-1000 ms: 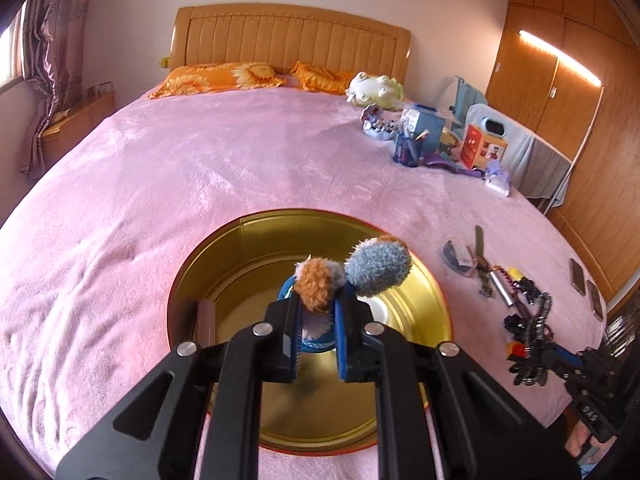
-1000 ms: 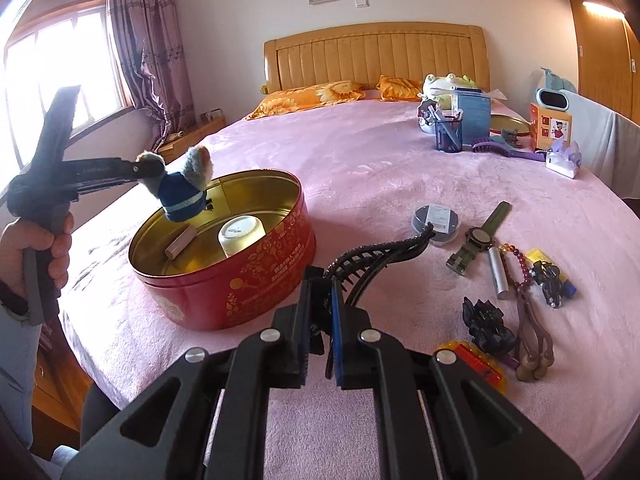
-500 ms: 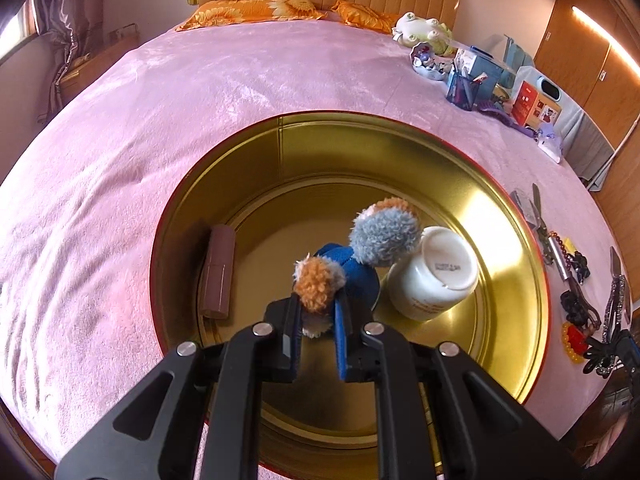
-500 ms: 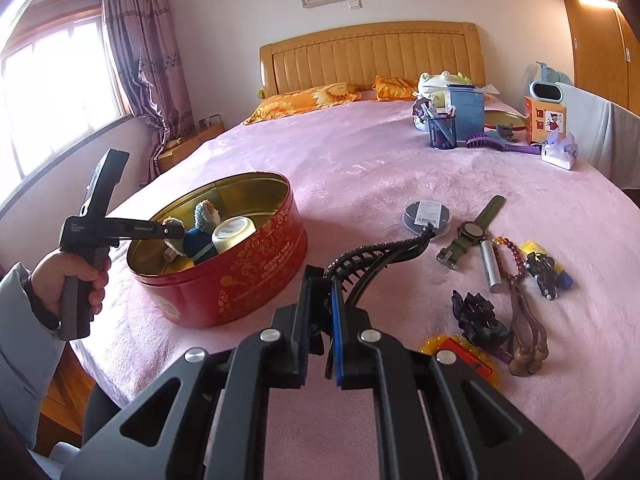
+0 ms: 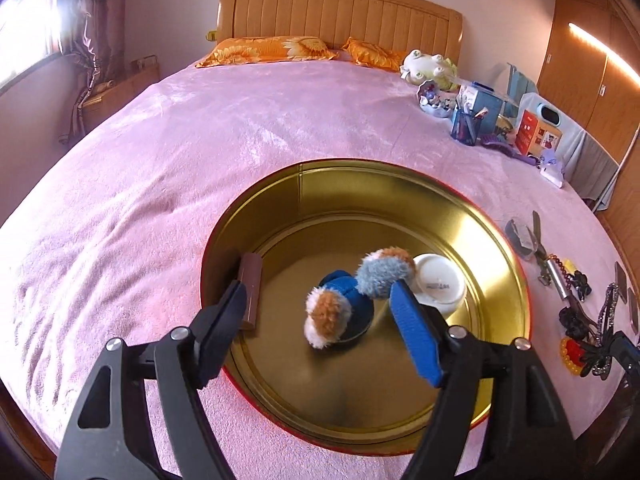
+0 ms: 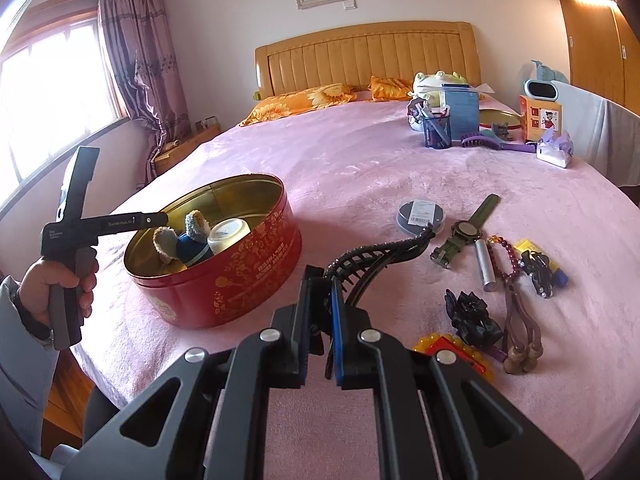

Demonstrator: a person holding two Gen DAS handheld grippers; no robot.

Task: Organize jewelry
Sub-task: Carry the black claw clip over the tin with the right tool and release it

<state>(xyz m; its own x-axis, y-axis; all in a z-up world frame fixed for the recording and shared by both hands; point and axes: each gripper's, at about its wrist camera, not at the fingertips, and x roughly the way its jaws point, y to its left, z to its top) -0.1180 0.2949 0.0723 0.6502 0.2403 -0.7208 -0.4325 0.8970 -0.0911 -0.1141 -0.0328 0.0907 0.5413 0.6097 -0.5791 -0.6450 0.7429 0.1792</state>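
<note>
- Opening over the tin [image 5: 500, 216], the left gripper [image 5: 320, 312] has its jaws spreading; the fuzzy hair tie [image 5: 344, 300] lies between them on the tin floor, no pad pressing it.
- Pinching a black hair comb [image 6: 376, 256] by one end, the right gripper [image 6: 320, 300] has its jaws pressed together on it.
- Comb: looks light, stiff and toothed, likely brittle at the teeth, so the spine is the safer hold. Its long axis runs away from the jaws, up and to the right, the free tip near the watch [image 6: 464, 228].
- Hair tie: soft, light, squashy; any pompom gives a hold. It lies beside the white jar [image 5: 438, 284], with the brown bar [image 5: 252, 292] against the tin's left wall.
- Other trinkets lie on the pink blanket [image 6: 360, 160], to the right of the tin.
</note>
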